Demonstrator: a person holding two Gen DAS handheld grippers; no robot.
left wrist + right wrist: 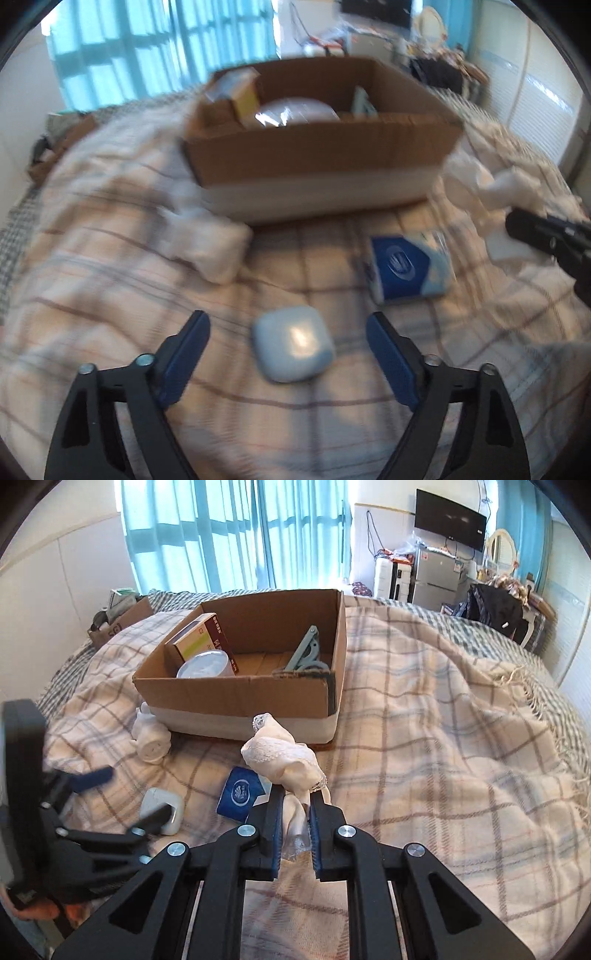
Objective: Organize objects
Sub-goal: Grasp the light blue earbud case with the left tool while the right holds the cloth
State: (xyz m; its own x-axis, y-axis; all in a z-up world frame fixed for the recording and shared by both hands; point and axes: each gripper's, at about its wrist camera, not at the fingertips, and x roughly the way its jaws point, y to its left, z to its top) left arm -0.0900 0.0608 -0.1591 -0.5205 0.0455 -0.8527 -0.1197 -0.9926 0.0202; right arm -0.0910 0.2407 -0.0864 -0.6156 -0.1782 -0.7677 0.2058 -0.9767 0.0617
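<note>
Right gripper [297,797] pinches white lace cloth [284,758]; left gripper [288,325] spread around earbud case [293,345].

A plaid-blanketed bed [424,738] carries a cardboard box [236,698], rolled white cloth [151,742], blue packet [238,794] — and white case [291,345].

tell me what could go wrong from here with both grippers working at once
1. The right gripper pinches only the tail of the white lace cloth; the bulky end could snag the cardboard box rim or slip free.
2. The left gripper is open around the smooth white earbud case on the soft plaid blanket; closing may squirt it sideways.
</note>
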